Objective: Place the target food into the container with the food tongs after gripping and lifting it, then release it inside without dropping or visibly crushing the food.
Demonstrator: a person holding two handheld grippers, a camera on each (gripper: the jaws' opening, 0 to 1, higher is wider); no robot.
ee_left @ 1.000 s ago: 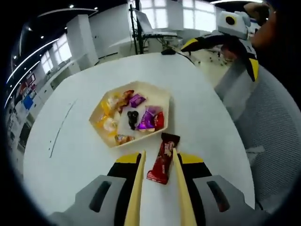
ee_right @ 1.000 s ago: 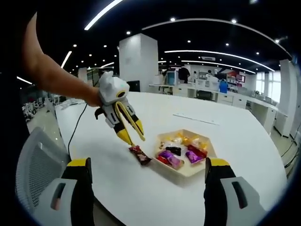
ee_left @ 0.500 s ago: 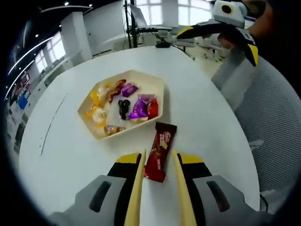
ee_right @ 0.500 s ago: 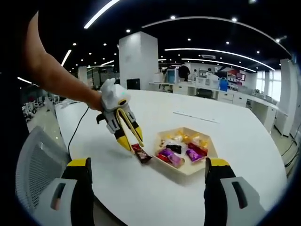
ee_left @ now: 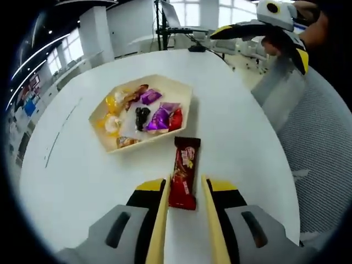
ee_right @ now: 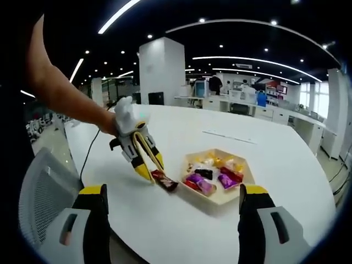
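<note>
In the left gripper view, the left claw (ee_left: 182, 190) points down at the white counter (ee_left: 236, 132) with its two yellow tong blades set narrowly apart. The red-brown wrapped snack bar (ee_left: 184, 172) lies flat on the counter; its near end sits between the blade tips, and whether the blades touch it cannot be told. Its far end points toward the hexagonal tray (ee_left: 184, 93), just beyond it and apart from it. The tray holds assorted wrapped sweets (ee_left: 159, 116) in purple, red, yellow and orange. The right claw (ee_left: 269, 27) appears at the upper right of this view, above a grey mesh chair (ee_left: 313, 143). The right gripper view shows the right claw (ee_right: 170, 231) with jaws spread wide, holding nothing, and the scene from the side: the left claw (ee_right: 151, 175) low over the bar (ee_right: 165, 180), beside the tray (ee_right: 220, 199), held by a bare forearm (ee_right: 60, 93).
</note>
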